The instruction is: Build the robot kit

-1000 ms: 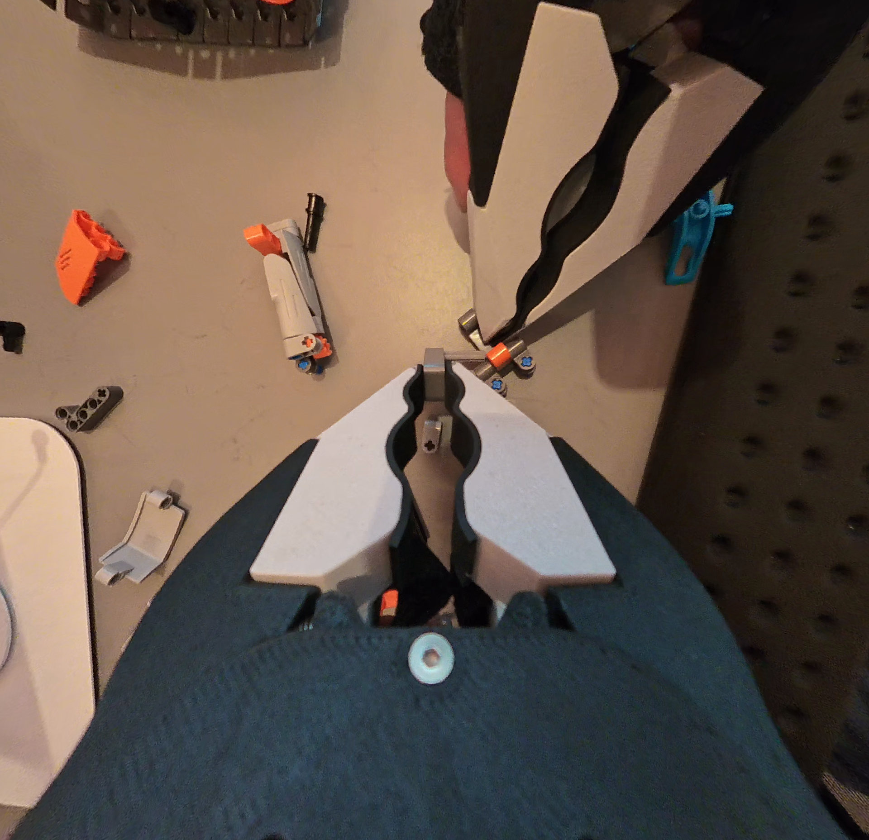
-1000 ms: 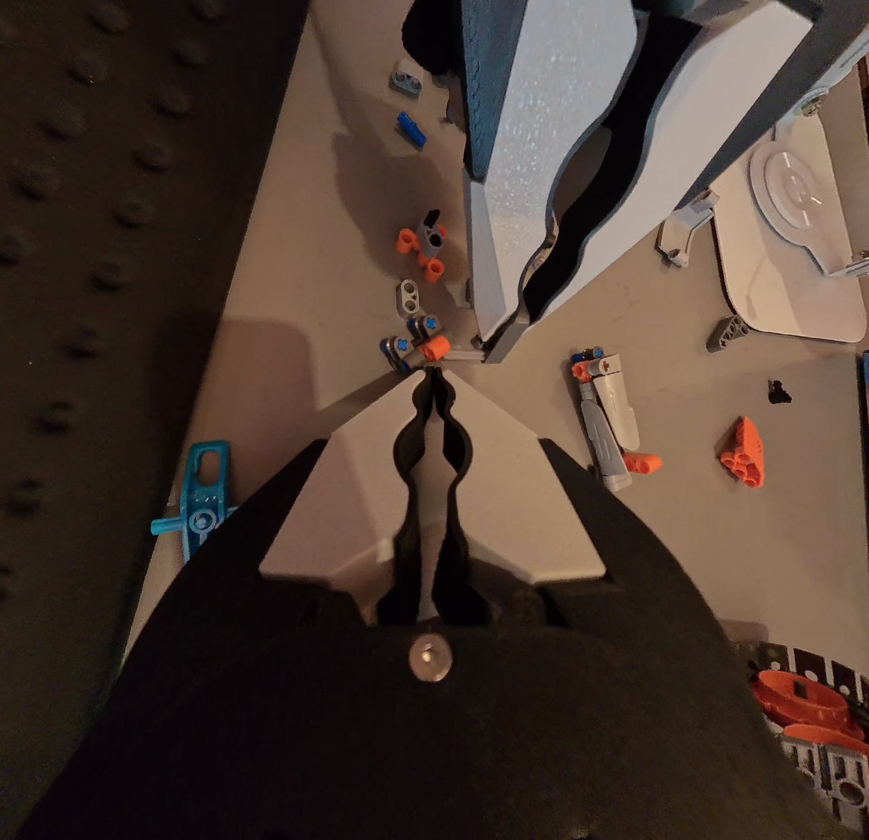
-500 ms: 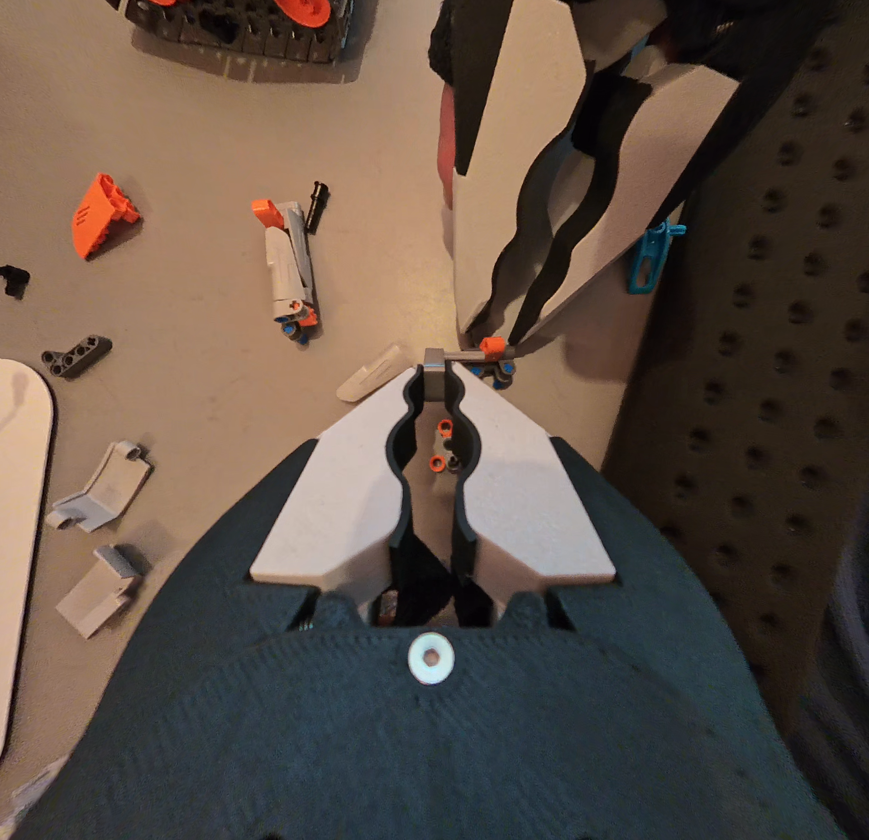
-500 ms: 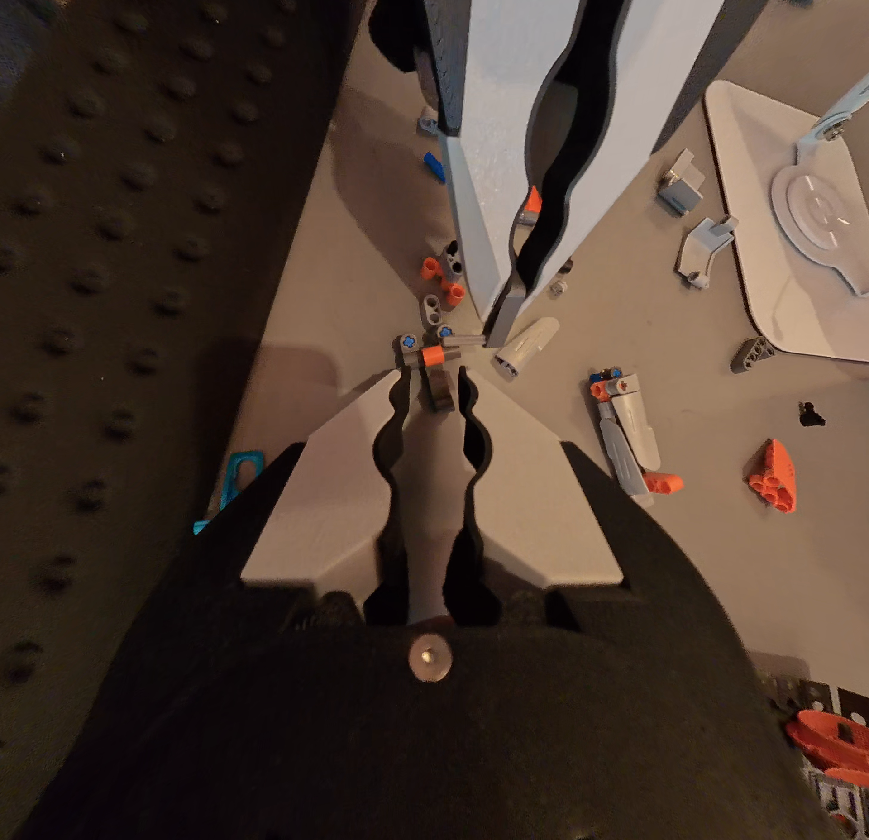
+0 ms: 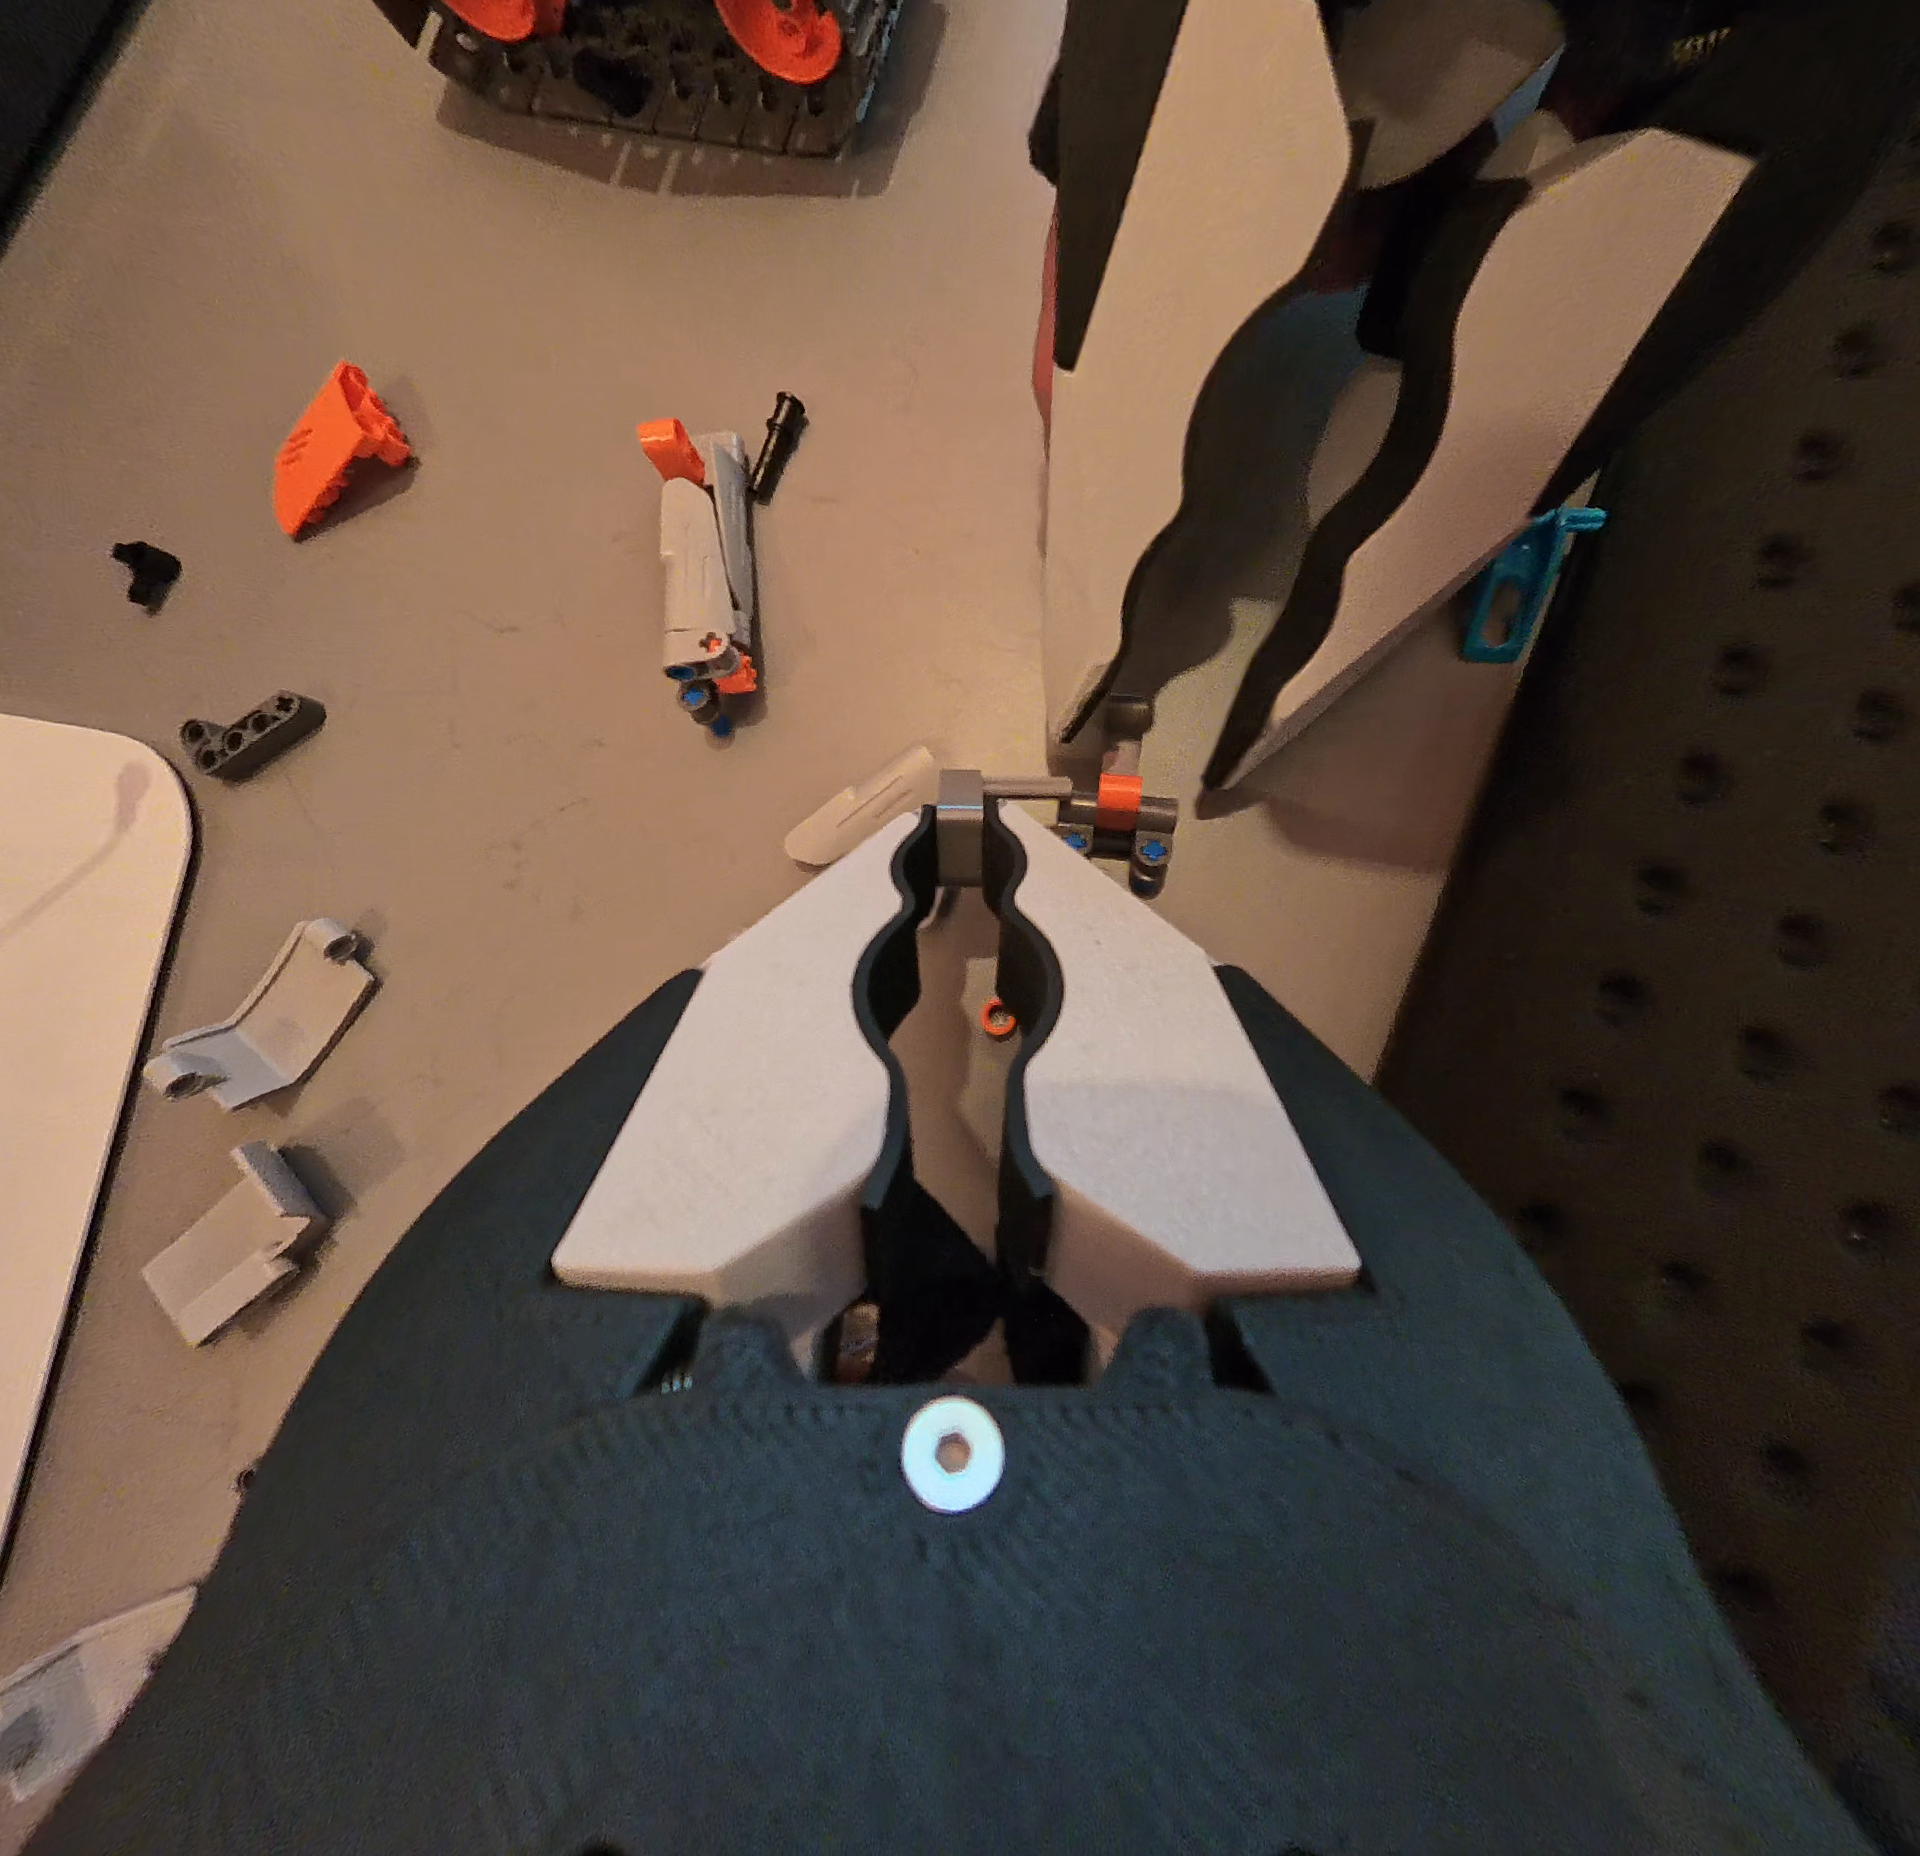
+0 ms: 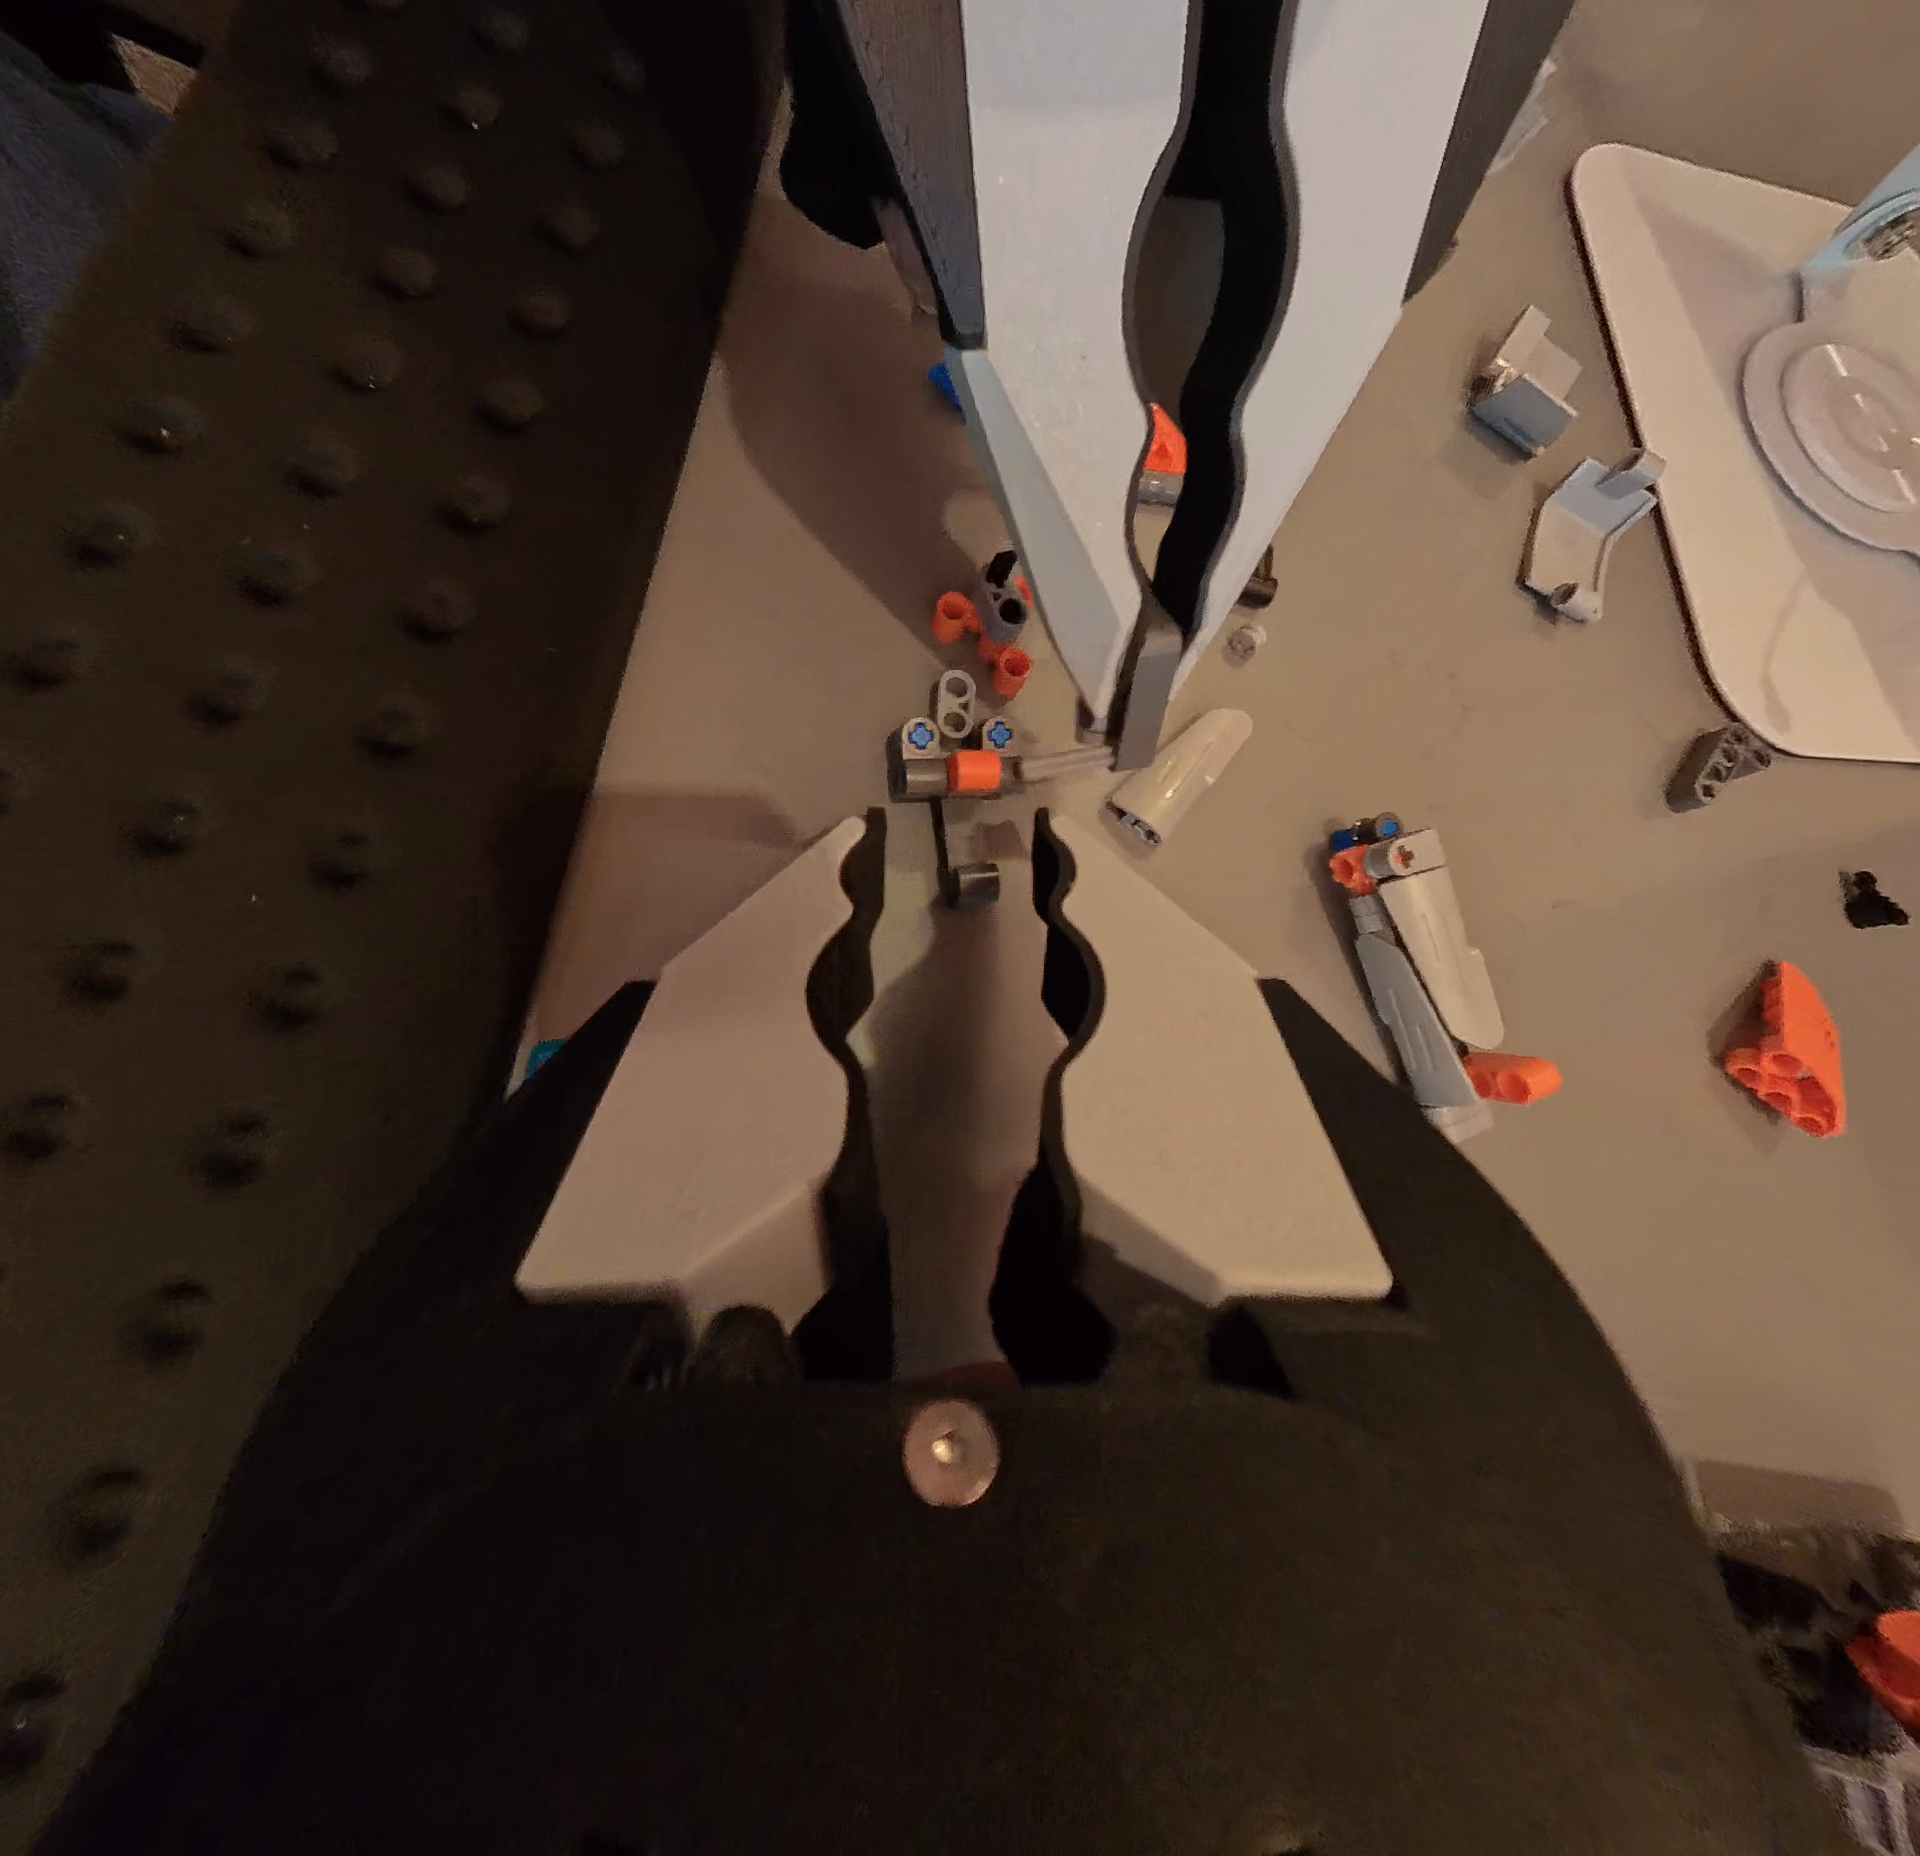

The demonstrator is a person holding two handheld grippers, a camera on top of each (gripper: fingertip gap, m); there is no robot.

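Observation:
My left gripper point(image 5: 964, 848) is shut on a grey connector point(image 5: 961, 804) at its very tips. A thin grey axle runs from the connector to a small assembly with an orange bush and blue pins point(image 5: 1120, 798), held just above the table. My right gripper point(image 6: 956, 835) is open, its tips just short of that assembly point(image 6: 975, 770). A dark grey arm of the assembly point(image 6: 971, 876) hangs between its fingers without touching them. The right gripper also shows in the left wrist view point(image 5: 1148, 752), the left gripper in the right wrist view point(image 6: 1138, 700).
Loose parts lie around: a white slanted piece point(image 5: 862, 804), a grey-white panel assembly point(image 5: 707, 559), an orange wedge point(image 5: 332, 445), grey panels point(image 5: 270, 1017), orange connectors point(image 6: 982, 632). A tracked model with orange wheels point(image 5: 665, 19) stands far off. A white tray point(image 5: 73, 975) lies left, a dark studded mat point(image 5: 1714, 975) right, with a teal part point(image 5: 1512, 601) at its edge. Both grippers' tips are close together, under 4 cm apart.
My right gripper has opened, let go of the small assembly and drawn back a little. My left gripper has kept its hold on the grey connector.

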